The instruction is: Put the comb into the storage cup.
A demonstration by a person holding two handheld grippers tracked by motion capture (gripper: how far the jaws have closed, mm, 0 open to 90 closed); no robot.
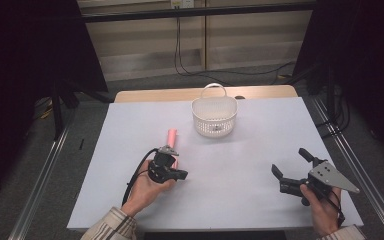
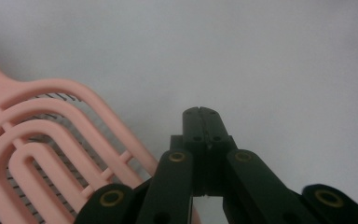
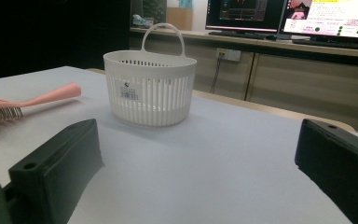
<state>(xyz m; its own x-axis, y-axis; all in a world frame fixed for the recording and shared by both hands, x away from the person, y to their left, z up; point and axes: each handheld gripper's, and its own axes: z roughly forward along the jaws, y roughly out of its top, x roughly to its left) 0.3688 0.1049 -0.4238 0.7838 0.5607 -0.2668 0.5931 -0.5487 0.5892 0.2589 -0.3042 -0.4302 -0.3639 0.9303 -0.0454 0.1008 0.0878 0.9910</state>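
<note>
White tabletop [image 1: 240, 165] on a wooden table, with dark curtains at both sides and a panelled wall behind; white slotted basket [image 1: 214, 117] with a loop handle standing upright near the far edge, serving as landmark. Pink hairbrush [image 1: 172, 140] lying flat, near and left of the basket, its handle end toward the basket, bristles seen in the right gripper view [image 3: 2, 113]. Left gripper [image 1: 179, 174] on the near side of the basket, over the brush's head; its jaws clenched together on nothing, just beside the pink vented brush back [image 2: 51, 149]. Right gripper [image 1: 291, 162] near and right of the basket, well apart from it; its jaws released, standing wide, with nothing between them.
</note>
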